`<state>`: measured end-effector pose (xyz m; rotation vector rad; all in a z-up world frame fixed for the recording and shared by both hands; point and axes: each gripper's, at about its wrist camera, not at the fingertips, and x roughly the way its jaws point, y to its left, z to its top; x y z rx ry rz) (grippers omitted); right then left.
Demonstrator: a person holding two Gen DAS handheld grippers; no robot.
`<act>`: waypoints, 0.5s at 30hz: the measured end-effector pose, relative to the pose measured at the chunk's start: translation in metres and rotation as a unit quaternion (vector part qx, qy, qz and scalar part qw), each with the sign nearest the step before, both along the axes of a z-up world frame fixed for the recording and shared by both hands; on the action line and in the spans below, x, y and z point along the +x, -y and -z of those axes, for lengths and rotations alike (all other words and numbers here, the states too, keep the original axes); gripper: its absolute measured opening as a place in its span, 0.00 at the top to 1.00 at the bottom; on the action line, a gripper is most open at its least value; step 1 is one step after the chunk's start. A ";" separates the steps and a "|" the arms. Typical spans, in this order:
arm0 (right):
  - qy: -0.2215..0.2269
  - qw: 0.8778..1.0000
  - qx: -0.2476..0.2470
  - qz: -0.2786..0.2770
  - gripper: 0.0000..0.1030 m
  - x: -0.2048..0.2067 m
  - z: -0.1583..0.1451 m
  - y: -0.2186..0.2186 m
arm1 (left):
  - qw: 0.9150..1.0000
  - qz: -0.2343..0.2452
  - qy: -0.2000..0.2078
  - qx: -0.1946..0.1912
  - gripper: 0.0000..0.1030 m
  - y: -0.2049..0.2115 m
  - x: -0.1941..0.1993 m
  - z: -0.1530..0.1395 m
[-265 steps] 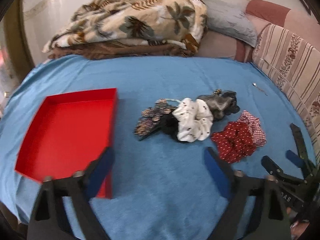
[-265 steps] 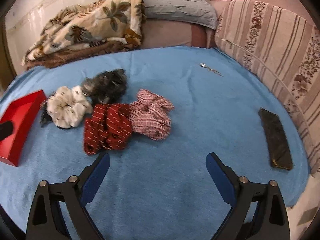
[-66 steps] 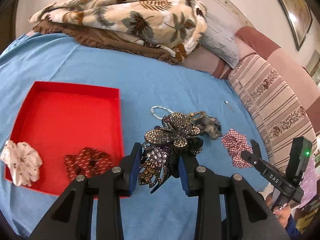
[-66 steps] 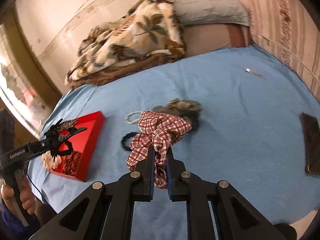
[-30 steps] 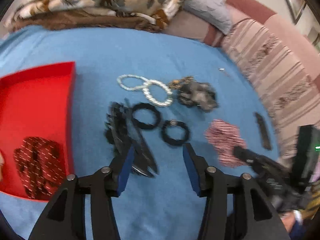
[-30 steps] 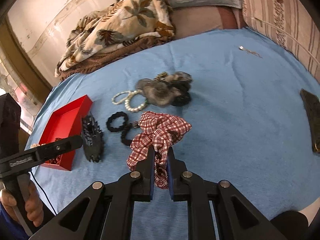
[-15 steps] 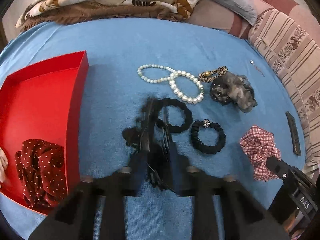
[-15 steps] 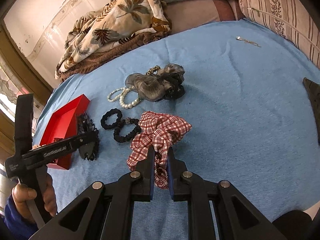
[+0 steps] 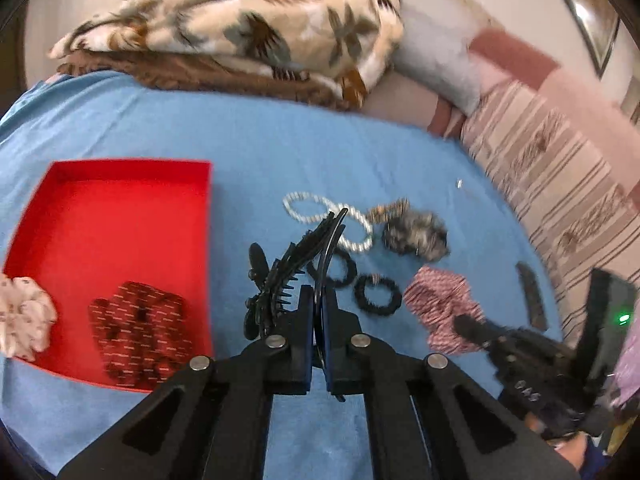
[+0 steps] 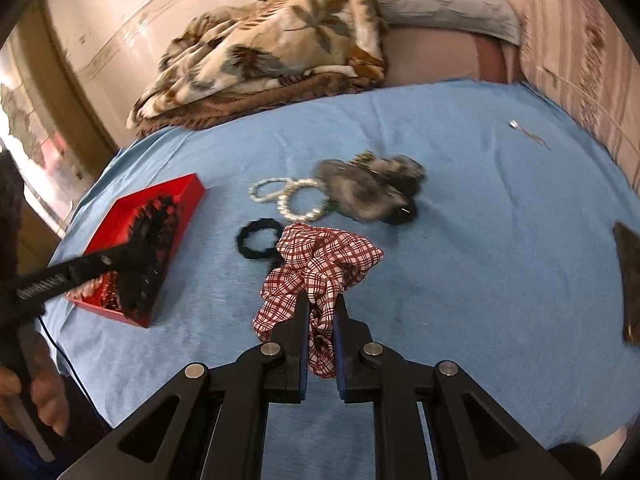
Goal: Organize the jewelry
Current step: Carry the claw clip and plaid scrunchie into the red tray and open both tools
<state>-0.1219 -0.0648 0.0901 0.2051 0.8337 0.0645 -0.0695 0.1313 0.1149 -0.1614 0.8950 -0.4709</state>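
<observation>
Black plastic hair claw [image 9: 298, 264], stiff, toothed and light, is clamped between the closed fingers of the left gripper [image 9: 316, 316] by one curved arm; it likely snags cloth, so a hold on the spine suits it better than the teeth. Soft checked scrunchie [image 10: 320, 264], limp and easily squashed, hangs pinched in the closed right gripper [image 10: 320, 320] by a fold; any fold serves as a hold. From the left wrist view, at nine o'clock, the red tray [image 9: 120, 168] holds a red dotted scrunchie [image 9: 138, 332] and, at its near edge, a white scrunchie [image 9: 22, 312]; at one o'clock two black hair ties [image 9: 376, 294] lie on the blue sheet [image 9: 240, 128]; beyond, a pearl strand [image 9: 316, 210] touches a grey scrunchie [image 9: 416, 234]; a folded leaf-print blanket [image 9: 240, 36] lies farthest; nothing blocks the tray.
</observation>
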 end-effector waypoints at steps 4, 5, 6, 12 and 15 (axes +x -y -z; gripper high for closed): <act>0.006 1.000 -0.010 -0.026 0.89 0.010 -0.012 -0.027 | 0.999 -0.029 0.018 -0.012 0.96 -0.038 0.003 -0.019; 0.006 0.999 -0.011 -0.033 0.89 0.013 -0.015 -0.033 | 0.999 -0.039 0.023 -0.012 0.96 -0.049 0.004 -0.021; 0.006 0.999 -0.013 -0.042 0.89 0.017 -0.018 -0.042 | 0.998 -0.054 0.028 -0.012 0.97 -0.064 0.007 -0.024; 0.018 0.995 -0.028 -0.091 0.89 0.039 -0.040 -0.093 | 0.993 -0.111 0.035 -0.017 0.96 -0.131 0.026 -0.027; 0.020 0.994 -0.019 -0.107 0.89 0.055 -0.050 -0.116 | 0.991 -0.127 0.031 -0.024 0.96 -0.163 0.042 -0.025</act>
